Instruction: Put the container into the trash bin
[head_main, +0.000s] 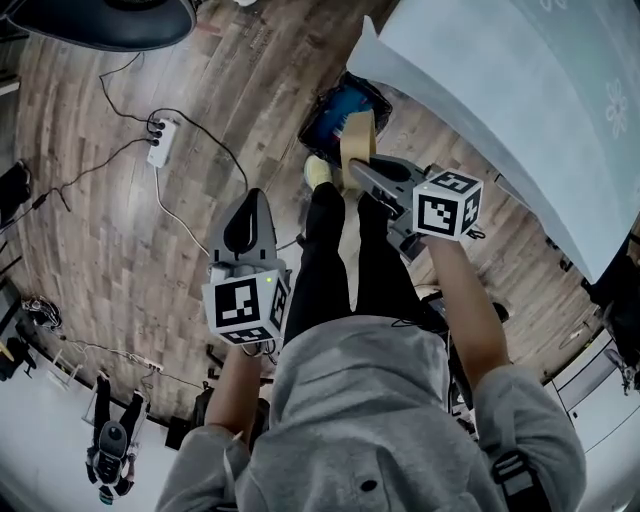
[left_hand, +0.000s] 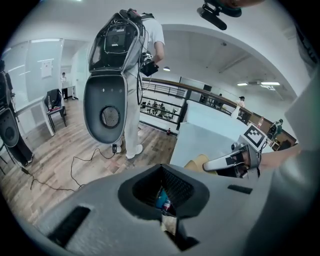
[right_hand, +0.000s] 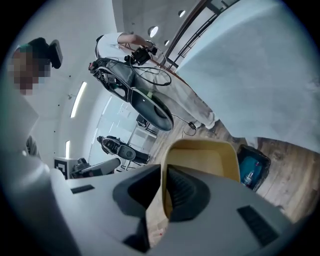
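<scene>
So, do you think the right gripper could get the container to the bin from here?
Probably yes: the right gripper, shut on the container, seems to hang above the open bin on the floor, and nothing shows between them.

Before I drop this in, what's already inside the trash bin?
The trash bin holds something blue, perhaps a bag, and what may be a bottle. The tan container held by the right tool covers part of the opening in the head view.
</scene>
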